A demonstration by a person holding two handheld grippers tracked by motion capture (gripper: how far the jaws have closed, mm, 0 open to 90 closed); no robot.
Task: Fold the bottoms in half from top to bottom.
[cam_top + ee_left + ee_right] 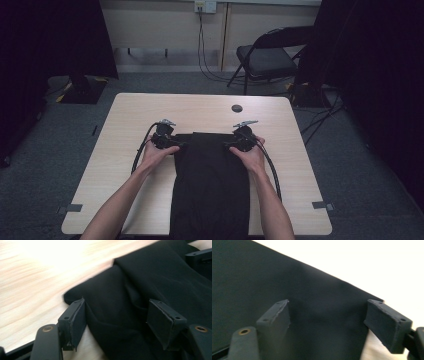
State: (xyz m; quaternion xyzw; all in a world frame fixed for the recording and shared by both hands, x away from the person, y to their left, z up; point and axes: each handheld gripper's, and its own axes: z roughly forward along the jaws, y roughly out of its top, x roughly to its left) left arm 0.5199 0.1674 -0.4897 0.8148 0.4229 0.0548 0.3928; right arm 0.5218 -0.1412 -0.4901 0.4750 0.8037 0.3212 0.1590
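— Pale wooden table (125,150) on grey carpet, dark curtains to either side. What lies on it?

— A black folded cloth garment (210,185), long and narrow, lying flat down the middle of the table from near its centre to the near edge, where it hangs over.

— And the grippers?

— The left gripper (165,141) sits at the garment's far left corner, the right gripper (238,142) at its far right corner, each held in one of the person's hands.

— Are they clamped?

— No. In the left gripper view the jaws stand wide apart, with the cloth's rumpled corner (117,312) between them and the pads clear of it. In the right gripper view the jaws are released too, spread over the smooth cloth edge (324,315).

— Anything beyond?

— A black folding chair (267,57) stands past the table's far edge, beside a cable running down the wall.
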